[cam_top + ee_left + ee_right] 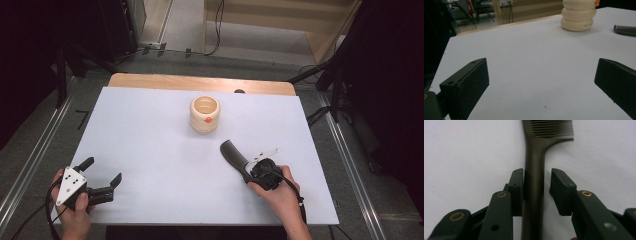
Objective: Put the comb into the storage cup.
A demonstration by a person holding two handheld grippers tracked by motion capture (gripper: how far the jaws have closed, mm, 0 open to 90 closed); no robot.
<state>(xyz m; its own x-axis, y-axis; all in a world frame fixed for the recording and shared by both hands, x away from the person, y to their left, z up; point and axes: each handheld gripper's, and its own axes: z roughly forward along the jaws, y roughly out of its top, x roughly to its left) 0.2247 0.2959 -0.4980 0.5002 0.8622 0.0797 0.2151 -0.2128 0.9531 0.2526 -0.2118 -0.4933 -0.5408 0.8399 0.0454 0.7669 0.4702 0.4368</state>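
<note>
A dark grey plastic comb (pixel 234 156) lies near the white counter's (pixel 150 135) right edge, handle running straight between the right hand-held gripper's (pixel 536 186) nearly closed jaws, one pad touching. The left hand-held gripper (pixel 102 176) waits open, well apart.

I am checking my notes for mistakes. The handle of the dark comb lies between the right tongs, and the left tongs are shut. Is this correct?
Not fully. The left tongs are wide open, nothing between them; the left gripper view shows it. The handle of the dark comb does lie between the right tongs.
</note>
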